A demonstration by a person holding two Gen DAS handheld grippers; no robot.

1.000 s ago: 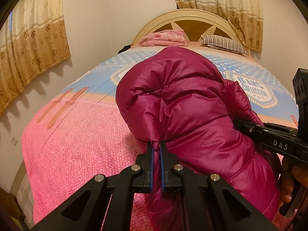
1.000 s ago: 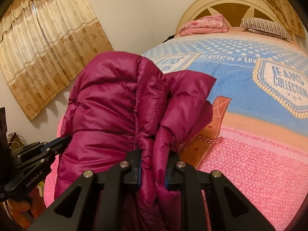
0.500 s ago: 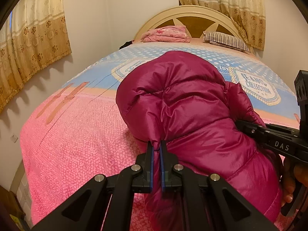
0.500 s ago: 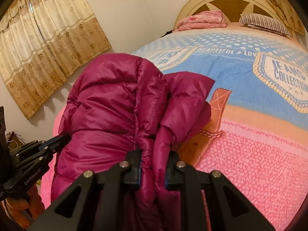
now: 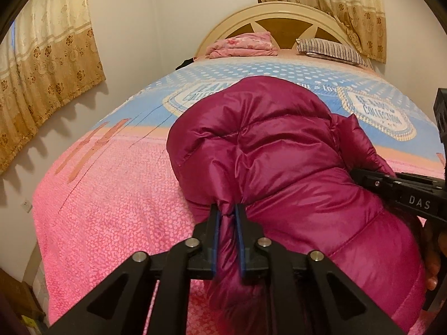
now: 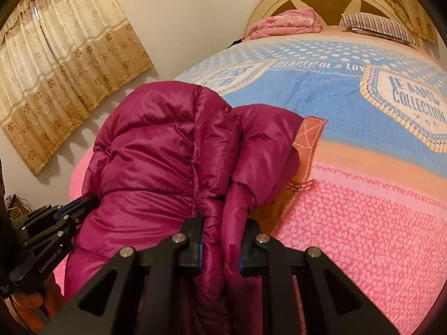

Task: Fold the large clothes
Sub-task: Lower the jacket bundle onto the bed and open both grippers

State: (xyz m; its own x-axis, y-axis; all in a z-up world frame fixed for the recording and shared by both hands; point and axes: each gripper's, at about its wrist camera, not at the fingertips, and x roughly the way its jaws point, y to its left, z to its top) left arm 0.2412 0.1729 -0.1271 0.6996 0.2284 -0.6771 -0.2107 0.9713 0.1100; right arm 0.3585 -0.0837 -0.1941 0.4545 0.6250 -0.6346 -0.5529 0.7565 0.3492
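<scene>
A magenta puffer jacket [image 5: 265,145] lies bunched on the pink and blue bedspread [image 5: 97,209], folded over on itself. My left gripper [image 5: 226,209] has a fold of the jacket's near edge between its blue pads; its jaws are opening, and the fabric still fills the gap. In the right wrist view the jacket [image 6: 156,145] rises in front of my right gripper [image 6: 223,220], which is shut on a thick bunch of its near edge. Each gripper shows in the other's view: the left gripper [image 6: 83,203] against the jacket's left side, the right gripper [image 5: 360,173] against its right side.
The bed runs away to a cream headboard [image 5: 279,11]. A folded pink blanket [image 5: 243,44] and a striped pillow [image 5: 332,50] lie at its far end. Curtains [image 5: 50,64] hang on the left wall, close beside the bed. A hand [image 6: 30,298] holds the left gripper's handle.
The left gripper's pads have parted a little around the fabric fold. The left gripper and the jacket have sunk slightly toward the bed. The right gripper keeps its grip.
</scene>
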